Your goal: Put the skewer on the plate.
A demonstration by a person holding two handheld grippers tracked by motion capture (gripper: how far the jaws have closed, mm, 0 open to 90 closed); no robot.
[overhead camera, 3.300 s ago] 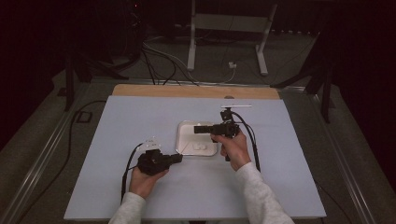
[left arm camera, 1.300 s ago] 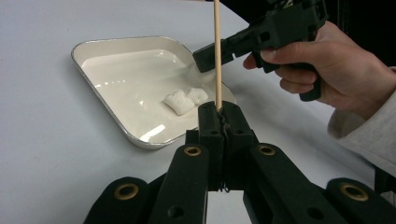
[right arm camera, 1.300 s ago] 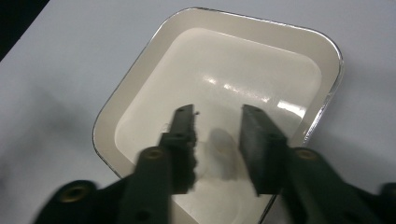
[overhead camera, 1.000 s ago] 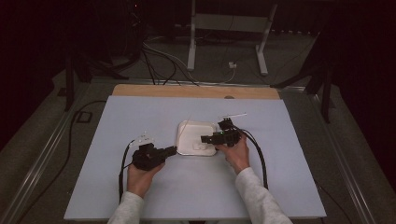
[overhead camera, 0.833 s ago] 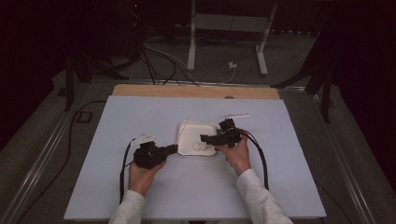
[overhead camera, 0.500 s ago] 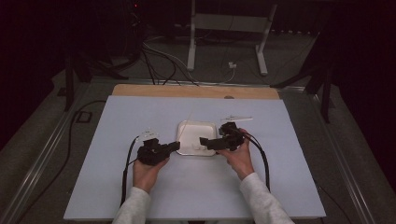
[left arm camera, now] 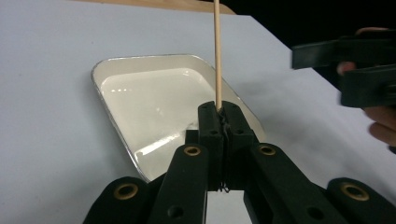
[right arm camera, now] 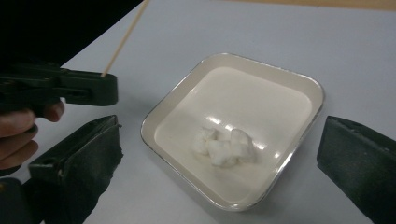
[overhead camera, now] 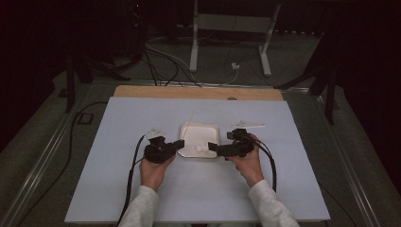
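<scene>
Left gripper [overhead camera: 178, 144] sits at 9 o'clock of the white square dish [overhead camera: 189, 130], jaws clamped tight on a thin wooden skewer [left arm camera: 216, 51]. In the left gripper view the skewer runs straight up toward 12 o'clock from between the pads, crossing over the dish's far rim. Dish lies just beyond the jaw tips there.

Right gripper [overhead camera: 211, 147] is at 3 o'clock of the dish, tips at its near right corner. Its jaws have just been opening and now stand wide apart, nothing pinched between them. In the right gripper view the dish [right arm camera: 299, 79] lies between the two jaws, and a small clump of white marshmallow pieces [right arm camera: 224, 145] rests in the near part of the dish, at about 12 o'clock from the gap, untouched by either pad. The left gripper [right arm camera: 109, 88] with the skewer [right arm camera: 123, 39] shows at 10 o'clock there, just outside the dish rim.

Dish rests mid-table on the pale blue table [overhead camera: 118, 123].
</scene>
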